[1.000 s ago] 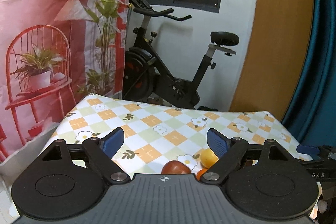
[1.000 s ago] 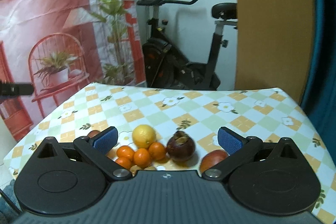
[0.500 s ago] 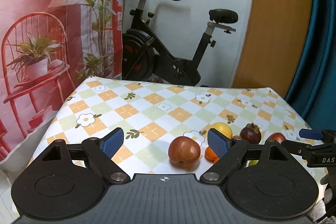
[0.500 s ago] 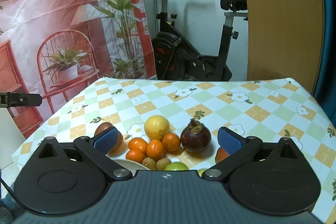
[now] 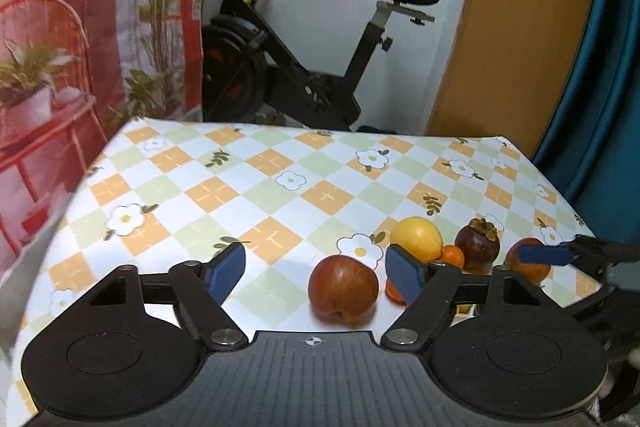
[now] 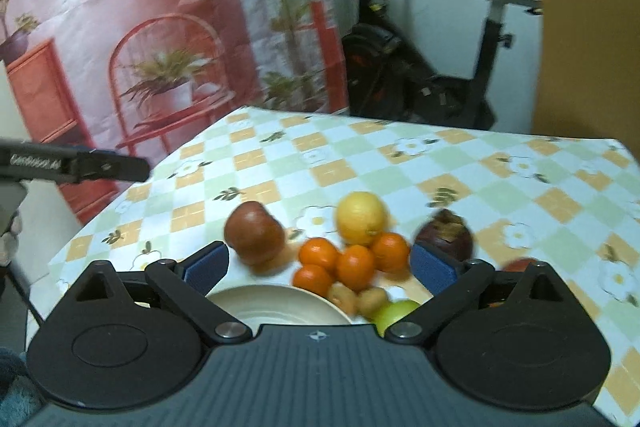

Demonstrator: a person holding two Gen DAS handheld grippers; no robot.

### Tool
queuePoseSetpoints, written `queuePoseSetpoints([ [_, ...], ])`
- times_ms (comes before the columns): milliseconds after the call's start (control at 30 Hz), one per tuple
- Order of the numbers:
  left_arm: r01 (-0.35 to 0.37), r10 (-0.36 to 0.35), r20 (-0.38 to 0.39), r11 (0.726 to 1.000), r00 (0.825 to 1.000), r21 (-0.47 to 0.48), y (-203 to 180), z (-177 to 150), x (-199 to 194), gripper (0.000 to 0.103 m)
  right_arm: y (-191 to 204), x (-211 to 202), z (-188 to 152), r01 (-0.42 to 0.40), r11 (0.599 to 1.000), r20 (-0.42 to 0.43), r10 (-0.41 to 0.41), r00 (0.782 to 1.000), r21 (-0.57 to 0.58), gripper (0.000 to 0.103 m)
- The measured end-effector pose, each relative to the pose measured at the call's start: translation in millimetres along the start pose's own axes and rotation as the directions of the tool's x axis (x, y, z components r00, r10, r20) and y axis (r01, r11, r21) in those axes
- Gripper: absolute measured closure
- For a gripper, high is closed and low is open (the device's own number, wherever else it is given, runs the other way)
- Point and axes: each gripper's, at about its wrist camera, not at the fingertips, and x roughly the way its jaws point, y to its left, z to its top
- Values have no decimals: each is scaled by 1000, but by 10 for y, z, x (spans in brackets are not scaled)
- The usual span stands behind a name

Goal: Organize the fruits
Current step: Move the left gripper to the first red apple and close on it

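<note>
My left gripper [image 5: 316, 271] is open and empty above the table; a red apple [image 5: 343, 290] lies between its fingers, nearer the right one. Behind lie a lemon [image 5: 416, 239], a mangosteen [image 5: 477, 245] and another red fruit [image 5: 528, 263]. My right gripper [image 6: 320, 265] is open and empty. In its view lie the red apple [image 6: 254, 237], the lemon [image 6: 361, 218], several small oranges [image 6: 354, 265], the mangosteen [image 6: 444, 237], brown kiwis [image 6: 358, 299], a green fruit [image 6: 394, 313] and a cream bowl [image 6: 272, 307] close below the fingers.
The table wears a checked flower-print cloth [image 5: 280, 183]. An exercise bike [image 5: 304, 67] stands beyond the far edge. A red printed backdrop [image 6: 120, 27] hangs at the left. A teal curtain [image 5: 608, 67] hangs at the right. The other gripper's finger shows at the right in the left wrist view [image 5: 560, 255].
Both grippers have tilted down and drawn back, so more fruit and the bowl have come into view. The red apple now lies between the left fingers. Both stay open.
</note>
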Motion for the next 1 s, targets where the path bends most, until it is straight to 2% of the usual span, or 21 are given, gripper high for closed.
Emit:
queuePoseSetpoints([
  [100, 34, -36, -55, 999, 998, -32, -1, 35, 314, 31, 67, 263, 73, -15, 999, -45, 13, 999, -34, 11],
  [133, 39, -42, -75, 998, 996, -45, 2, 36, 425, 35, 79, 339, 89, -19, 999, -58, 17, 998, -36, 12],
  [233, 36, -45, -131, 997, 990, -71, 10, 22, 750, 36, 101, 520, 121, -36, 999, -89, 33, 995, -34, 13],
  [433, 57, -80, -188, 991, 979, -123, 66, -61, 1049, 38, 186, 730, 126, -44, 997, -130, 36, 991, -60, 13],
  [633, 106, -135, -192, 982, 972, -155, 229, -147, 995, 37, 272, 864, 93, -69, 994, -171, 53, 984, -90, 13],
  [867, 172, -218, -213, 962, 953, -214, 470, -333, 815, 34, 415, 1040, 101, -134, 985, -207, 110, 972, -109, 14],
  [1000, 181, -227, -211, 959, 951, -220, 572, -420, 736, 34, 536, 1179, 84, -173, 976, -237, 138, 962, -133, 17],
])
